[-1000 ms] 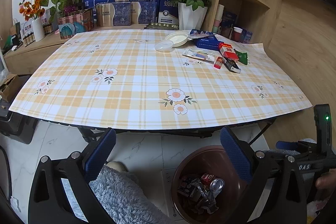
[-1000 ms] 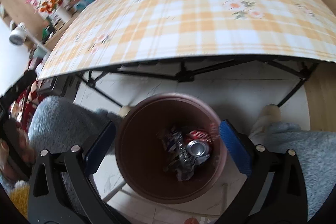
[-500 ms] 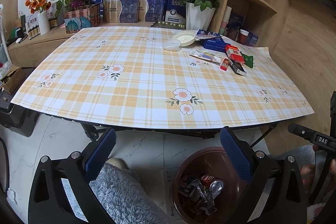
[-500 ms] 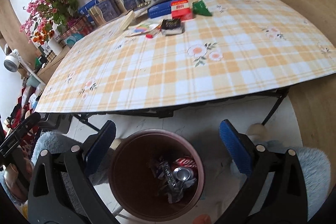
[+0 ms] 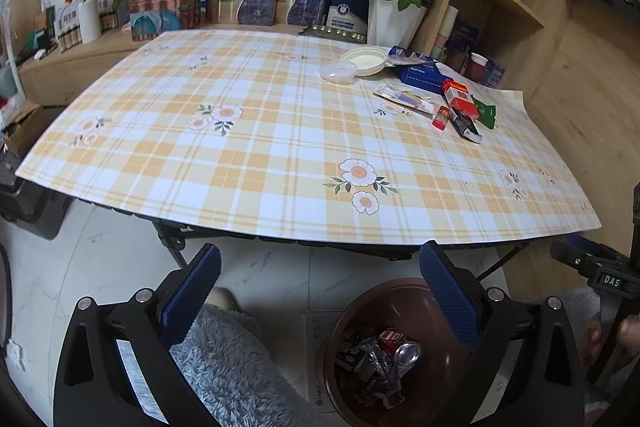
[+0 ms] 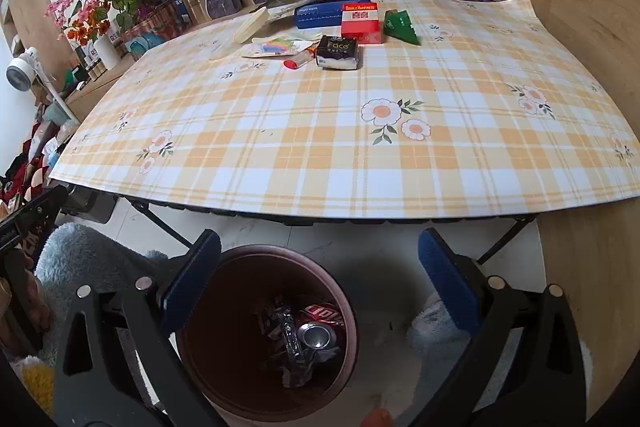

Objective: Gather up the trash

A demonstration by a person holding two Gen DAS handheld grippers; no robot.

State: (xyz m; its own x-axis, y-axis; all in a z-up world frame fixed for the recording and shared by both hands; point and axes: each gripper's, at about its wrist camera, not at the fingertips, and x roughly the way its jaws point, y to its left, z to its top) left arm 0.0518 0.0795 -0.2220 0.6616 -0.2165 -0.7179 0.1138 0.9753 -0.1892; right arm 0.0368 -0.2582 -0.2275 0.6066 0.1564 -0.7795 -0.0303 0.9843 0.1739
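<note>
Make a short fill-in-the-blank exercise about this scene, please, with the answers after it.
1. The bin stands on the floor and holds a crushed ____.
2. Both the left gripper and the right gripper are ____ and hold nothing.
3. The red pack lies on the ____.

Answers: can; open; table

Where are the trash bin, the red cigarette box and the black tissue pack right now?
trash bin (image 6: pixel 344 303): right wrist view, on its right rim.
red cigarette box (image 6: pixel 359 18): right wrist view, middle of its top face.
black tissue pack (image 6: pixel 338 50): right wrist view, middle of its printed top.
</note>
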